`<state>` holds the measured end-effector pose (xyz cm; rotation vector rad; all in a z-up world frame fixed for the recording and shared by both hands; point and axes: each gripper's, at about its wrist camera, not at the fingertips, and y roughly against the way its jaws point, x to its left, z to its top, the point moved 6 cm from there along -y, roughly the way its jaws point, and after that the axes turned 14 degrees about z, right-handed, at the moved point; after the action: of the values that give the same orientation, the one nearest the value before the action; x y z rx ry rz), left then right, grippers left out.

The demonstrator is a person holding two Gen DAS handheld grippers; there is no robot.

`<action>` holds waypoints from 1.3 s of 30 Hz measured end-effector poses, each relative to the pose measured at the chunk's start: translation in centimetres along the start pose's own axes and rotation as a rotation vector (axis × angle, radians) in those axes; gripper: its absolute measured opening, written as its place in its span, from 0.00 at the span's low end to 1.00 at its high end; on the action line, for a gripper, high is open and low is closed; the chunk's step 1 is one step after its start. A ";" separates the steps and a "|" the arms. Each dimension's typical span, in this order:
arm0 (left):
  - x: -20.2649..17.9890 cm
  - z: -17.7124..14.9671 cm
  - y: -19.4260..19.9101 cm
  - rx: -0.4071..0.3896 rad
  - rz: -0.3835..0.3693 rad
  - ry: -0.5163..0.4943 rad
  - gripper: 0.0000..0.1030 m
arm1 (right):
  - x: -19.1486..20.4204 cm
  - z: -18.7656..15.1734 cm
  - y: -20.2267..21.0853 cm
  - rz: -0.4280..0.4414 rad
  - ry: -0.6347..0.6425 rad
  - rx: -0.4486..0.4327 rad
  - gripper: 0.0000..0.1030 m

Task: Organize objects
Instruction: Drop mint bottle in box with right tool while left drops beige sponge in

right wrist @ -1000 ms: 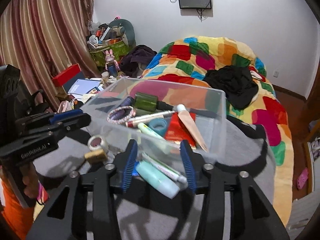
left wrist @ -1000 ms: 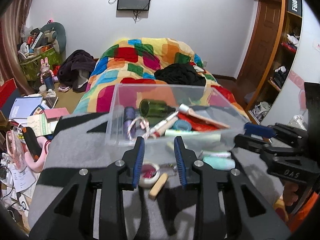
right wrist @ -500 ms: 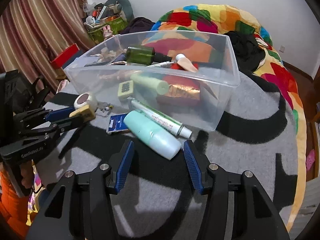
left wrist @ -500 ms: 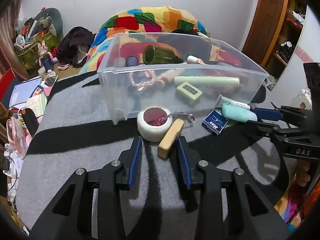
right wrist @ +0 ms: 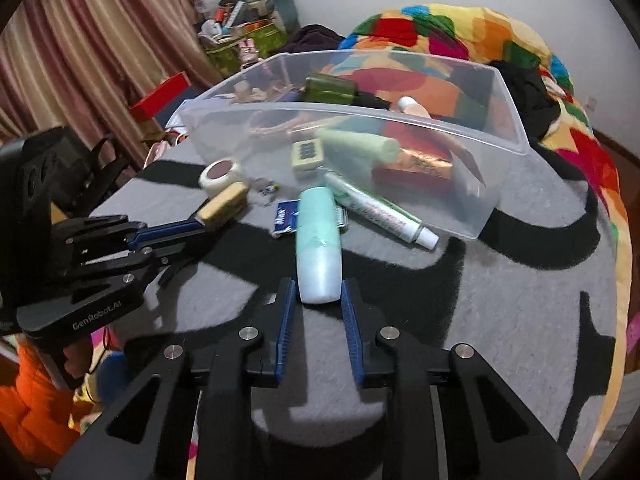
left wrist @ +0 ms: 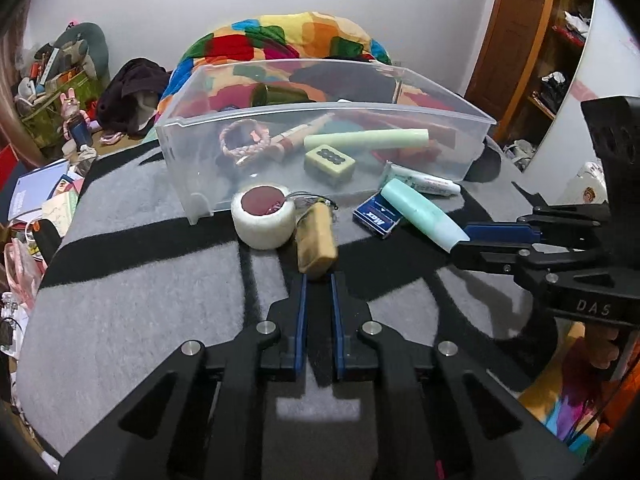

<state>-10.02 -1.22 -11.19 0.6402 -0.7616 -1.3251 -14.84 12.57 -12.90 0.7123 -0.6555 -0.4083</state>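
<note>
On the grey and black blanket, a tan block (left wrist: 316, 240) lies next to a white tape roll (left wrist: 264, 222). My left gripper (left wrist: 317, 280) is shut on the block's near end. A mint bottle (right wrist: 318, 256) lies in front of the clear plastic bin (left wrist: 320, 110). My right gripper (right wrist: 318, 288) is closing, with the bottle's base between its jaws and both pads touching its sides. A toothpaste tube (right wrist: 376, 210) and a blue card pack (right wrist: 286, 216) lie beside the bottle. In the left wrist view the right gripper (left wrist: 468, 242) comes in from the right.
The bin holds a green bottle (right wrist: 330, 86), a braided bracelet (left wrist: 244, 142), a pale green tube (left wrist: 366, 138) and a tile (left wrist: 330, 162). A colourful quilt (left wrist: 280, 40) lies behind it. Floor clutter (left wrist: 44, 200) is at the left, and a door and shelves (left wrist: 520, 40) at the right.
Both grippers sank toward the blanket and tilted down. The left jaws closed on the tan block. The right jaws narrowed around the mint bottle's base.
</note>
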 end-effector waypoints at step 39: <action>-2.4 1.6 -1.1 -0.017 0.005 -0.035 0.23 | -0.4 2.6 0.6 -0.037 0.014 -0.107 0.22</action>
<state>-12.15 1.00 -11.32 0.6030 -0.7787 -1.3399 -16.76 12.02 -11.13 0.6259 -0.6038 -0.4683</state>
